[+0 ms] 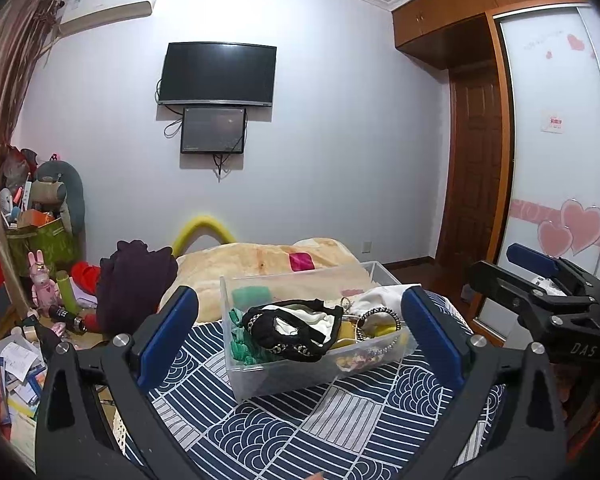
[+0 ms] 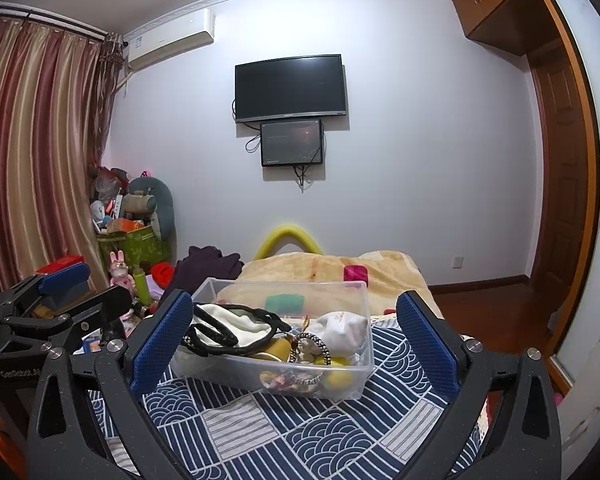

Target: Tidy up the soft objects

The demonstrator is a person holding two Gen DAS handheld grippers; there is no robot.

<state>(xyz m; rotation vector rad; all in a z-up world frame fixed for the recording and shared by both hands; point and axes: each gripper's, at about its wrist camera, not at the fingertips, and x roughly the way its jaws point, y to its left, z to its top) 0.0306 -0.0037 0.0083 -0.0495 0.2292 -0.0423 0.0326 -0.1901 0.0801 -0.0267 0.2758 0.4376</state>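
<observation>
A clear plastic bin (image 1: 260,380) (image 2: 356,380) stands on the blue-and-white patterned bedspread (image 1: 300,432) (image 2: 300,432). It holds soft items: a black-and-white lace garment (image 1: 296,328) (image 2: 232,326), a green cloth (image 1: 246,348), a white sock (image 2: 346,330), beaded bands (image 1: 380,316) (image 2: 312,346) and yellow pieces (image 2: 340,378). My left gripper (image 1: 300,334) is open and empty, its blue pads on either side of the bin, short of it. My right gripper (image 2: 296,334) is open and empty, also facing the bin. Each gripper shows at the edge of the other's view.
A beige blanket (image 1: 260,264) with a pink item (image 1: 301,261) lies behind the bin. A dark purple garment (image 1: 134,280) hangs at the bed's left edge. Toys, boxes and papers (image 1: 40,280) crowd the floor at left. A wardrobe and door (image 1: 480,160) stand at right.
</observation>
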